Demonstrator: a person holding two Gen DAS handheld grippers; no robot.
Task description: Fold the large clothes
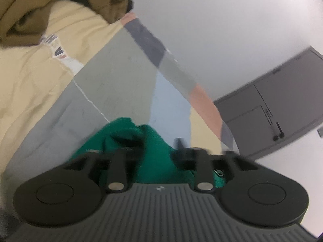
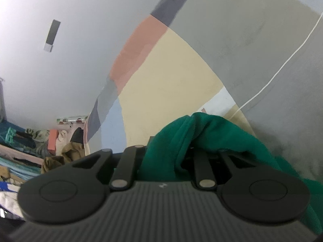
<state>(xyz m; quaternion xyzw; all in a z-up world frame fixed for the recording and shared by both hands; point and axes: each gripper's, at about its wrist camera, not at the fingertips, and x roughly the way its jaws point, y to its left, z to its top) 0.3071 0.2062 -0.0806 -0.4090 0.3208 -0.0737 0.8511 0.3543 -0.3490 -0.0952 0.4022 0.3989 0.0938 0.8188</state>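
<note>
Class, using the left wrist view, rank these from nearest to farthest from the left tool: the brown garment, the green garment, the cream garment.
1. Green garment, bunched at the left tool.
2. Cream garment, middle left.
3. Brown garment, top left.

Green garment (image 1: 149, 149), bunched, crumpled on colour-block surface

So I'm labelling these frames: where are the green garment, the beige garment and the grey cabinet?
green garment (image 2: 212, 133): right wrist view, bunched fold.
beige garment (image 1: 26, 76): left wrist view, flat front.
grey cabinet (image 1: 282, 104): left wrist view, door panel.
</note>
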